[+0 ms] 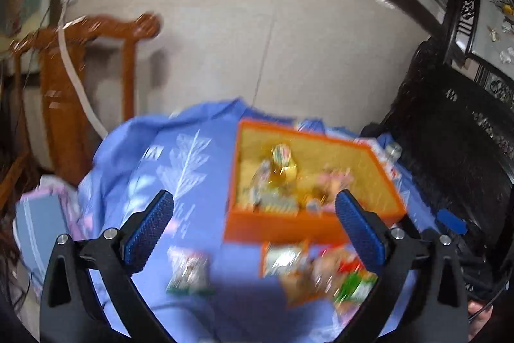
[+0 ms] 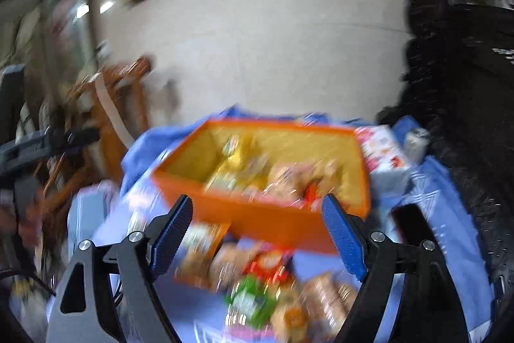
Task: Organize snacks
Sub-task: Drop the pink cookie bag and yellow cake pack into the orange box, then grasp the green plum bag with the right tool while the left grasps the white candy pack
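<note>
Both tongs are released, nothing pinched: left gripper (image 1: 253, 225) spread wide, right gripper (image 2: 257, 235) also apart. Right under and between the right one's blue pads sits a blurry heap of loose wrapped snack packets (image 2: 257, 278) on the blue printed cloth (image 1: 192, 156). Just beyond is the orange rectangular box (image 2: 257, 221), more snacks inside.

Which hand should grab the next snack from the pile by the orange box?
Probably the right gripper: open and empty, with the loose snack pile directly between and below its fingers. The left gripper, also open, sees that pile off to its right side, near the orange box.
</note>
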The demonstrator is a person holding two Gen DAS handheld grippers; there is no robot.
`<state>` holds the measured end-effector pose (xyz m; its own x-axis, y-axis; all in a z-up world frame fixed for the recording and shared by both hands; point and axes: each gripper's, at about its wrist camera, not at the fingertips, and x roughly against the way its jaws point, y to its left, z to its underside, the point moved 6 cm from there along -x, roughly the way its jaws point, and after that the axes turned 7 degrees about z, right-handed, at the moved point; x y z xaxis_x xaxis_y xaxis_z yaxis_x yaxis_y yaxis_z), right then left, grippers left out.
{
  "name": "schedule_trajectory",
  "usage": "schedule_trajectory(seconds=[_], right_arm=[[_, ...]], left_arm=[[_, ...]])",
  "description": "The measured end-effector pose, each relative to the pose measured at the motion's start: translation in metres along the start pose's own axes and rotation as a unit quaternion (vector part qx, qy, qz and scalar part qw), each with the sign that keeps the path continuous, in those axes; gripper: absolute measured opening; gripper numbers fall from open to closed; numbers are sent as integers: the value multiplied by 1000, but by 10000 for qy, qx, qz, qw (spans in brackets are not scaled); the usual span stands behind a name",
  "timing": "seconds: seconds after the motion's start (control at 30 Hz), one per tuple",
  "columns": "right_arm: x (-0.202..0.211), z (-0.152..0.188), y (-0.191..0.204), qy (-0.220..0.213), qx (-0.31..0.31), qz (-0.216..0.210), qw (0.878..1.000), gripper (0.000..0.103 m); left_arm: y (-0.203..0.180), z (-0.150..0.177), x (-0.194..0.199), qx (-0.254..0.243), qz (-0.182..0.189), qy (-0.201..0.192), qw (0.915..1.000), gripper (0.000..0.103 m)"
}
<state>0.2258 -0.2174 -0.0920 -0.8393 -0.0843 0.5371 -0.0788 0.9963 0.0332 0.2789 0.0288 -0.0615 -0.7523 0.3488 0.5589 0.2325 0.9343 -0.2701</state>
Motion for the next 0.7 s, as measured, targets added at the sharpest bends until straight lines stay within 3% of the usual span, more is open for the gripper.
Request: schedule_trajectory(seconds=[0.1,0.23,0.43,0.53,0.6,0.7], right_arm=[[-2,41,18,184,742,-370,9964,83],[-16,75,32,499,1636,-280,9849,76],[-47,93,36,793,2304,-355,9692,66],[-61,105,44,959,2728,-434,9563,58],[-72,113,44,1162,2866,-335,9504,42],[-65,105,38,1120,2369,-335,9645,30]], left_arm=[[18,41,8,12,-113,193,9997,99],[25,85,12,-12,-90,513,9986,99],[30,123,13,32,-86,879,9961,99],[32,128,13,19,-112,936,9955,99],[33,129,12,12,-125,944,9955,99],[38,131,1,46,-179,977,9950,99]])
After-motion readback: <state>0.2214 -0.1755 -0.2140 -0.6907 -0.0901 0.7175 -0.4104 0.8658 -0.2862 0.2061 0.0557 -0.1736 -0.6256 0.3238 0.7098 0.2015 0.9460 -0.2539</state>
